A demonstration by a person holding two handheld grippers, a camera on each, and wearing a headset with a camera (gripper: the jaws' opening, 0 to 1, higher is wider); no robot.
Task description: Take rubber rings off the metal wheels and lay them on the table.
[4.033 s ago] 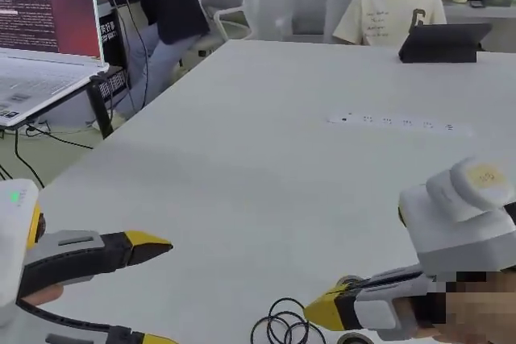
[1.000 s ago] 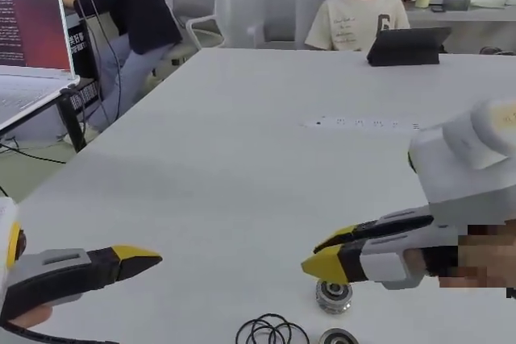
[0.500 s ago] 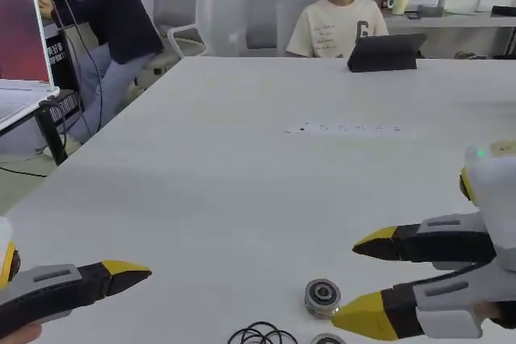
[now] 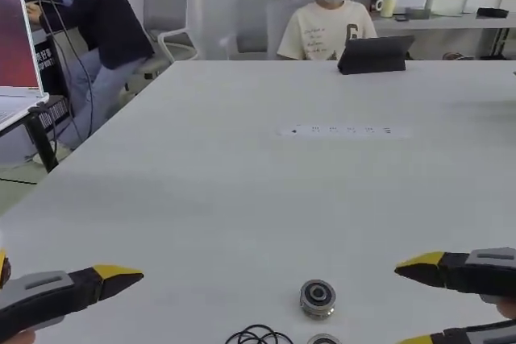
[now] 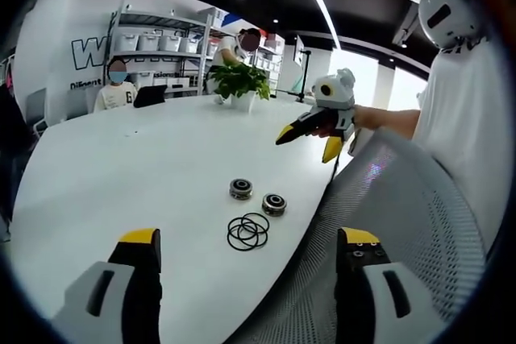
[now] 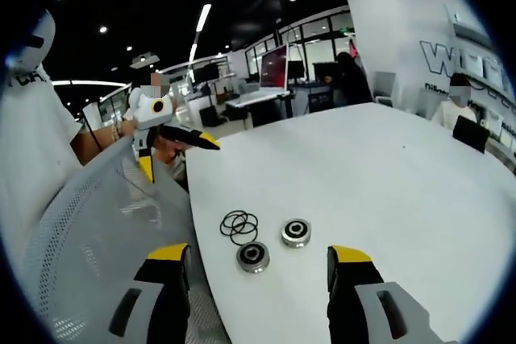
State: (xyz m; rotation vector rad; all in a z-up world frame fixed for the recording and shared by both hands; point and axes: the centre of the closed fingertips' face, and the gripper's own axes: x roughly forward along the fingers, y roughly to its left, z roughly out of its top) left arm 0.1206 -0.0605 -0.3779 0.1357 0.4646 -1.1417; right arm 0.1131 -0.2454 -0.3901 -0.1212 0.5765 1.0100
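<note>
Left gripper (image 5: 248,238): jaws spread wide, nothing between them; hovers off the near edge of the white table (image 4: 242,159), aimed across it. In the head view, enters at the bottom left with one yellow-tipped jaw showing.

Right gripper (image 4: 411,304): jaws likewise parted wide, empty; hangs at the bottom right of the head view, above the table, tips towards the middle. Well apart from the left gripper, with the work between the two.

Rubber rings (image 5: 247,231): thin, black, several overlapping in a loose cluster; lie flat on the table close to its near edge, touched by neither gripper.

Metal wheels, two: lie flat on the table just beside the rings. Farther wheel (image 4: 318,297) sits a little deeper on the table; nearer wheel (image 5: 274,204) sits near the edge, cut by the bottom of the head view. Cannot tell whether either bears a ring on its rim.

Background: power strip (image 4: 339,130) flat at mid-table; seated person (image 4: 326,30) at the far end behind a dark tablet (image 4: 375,54); laptop screen (image 4: 12,46) at the far left; mesh chair back (image 5: 403,223) beside the table's near edge.
</note>
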